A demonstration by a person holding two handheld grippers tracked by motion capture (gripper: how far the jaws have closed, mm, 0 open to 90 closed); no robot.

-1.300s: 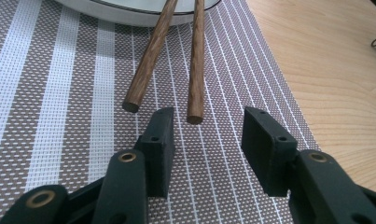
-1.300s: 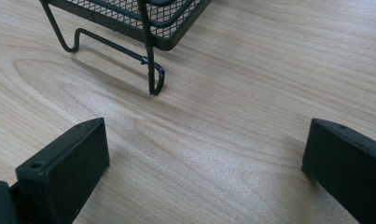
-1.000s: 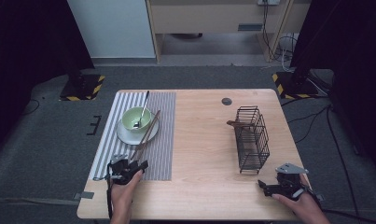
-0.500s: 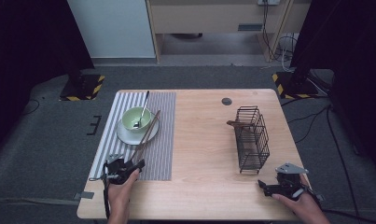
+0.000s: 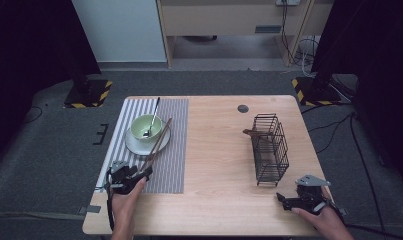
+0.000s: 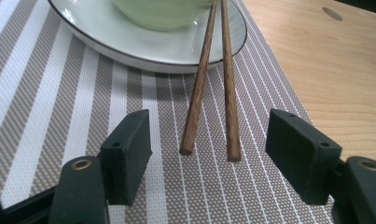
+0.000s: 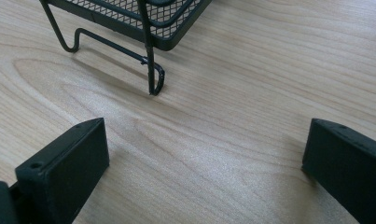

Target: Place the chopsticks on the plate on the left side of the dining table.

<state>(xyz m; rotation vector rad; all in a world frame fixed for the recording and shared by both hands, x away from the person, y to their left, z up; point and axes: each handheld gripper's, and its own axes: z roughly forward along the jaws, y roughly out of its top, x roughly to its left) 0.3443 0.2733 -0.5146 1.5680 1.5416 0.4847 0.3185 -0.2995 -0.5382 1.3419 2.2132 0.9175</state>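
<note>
Nearest, at the bottom of the high view, the right gripper (image 5: 285, 201) rests in the person's right hand (image 5: 323, 220) on the bare wooden tabletop (image 5: 219, 150), close to its near right corner. In the right gripper view its fingers (image 7: 64, 168) stand wide apart with nothing but wood grain between them, and the bent wire foot of the black wire basket (image 7: 143, 23) stands just beyond them.

On the near left, the left gripper (image 5: 143, 173) sits in the person's left hand (image 5: 125, 200) over the near edge of the striped placemat (image 5: 174, 150). Its fingers (image 6: 127, 149) have just been opening and now stand apart, with the near ends of the two wooden chopsticks (image 6: 212, 84) lying between them on the mat; neither pad touches the sticks. The left stick's end lies a little closer to the left finger, the right one nearer the middle, and the two converge as they run away from the gripper.

Farther off, the chopsticks lean up across the rim of the white plate (image 5: 134, 145), which lies on the mat. A pale green bowl (image 5: 145, 127) stands on the plate, and a metal spoon (image 5: 153, 116) rests in it with its handle pointing away. Across the tabletop to the right, well apart from the plate, the black wire basket (image 5: 270, 148) stands with a brown wooden piece poking out of its far end
</note>
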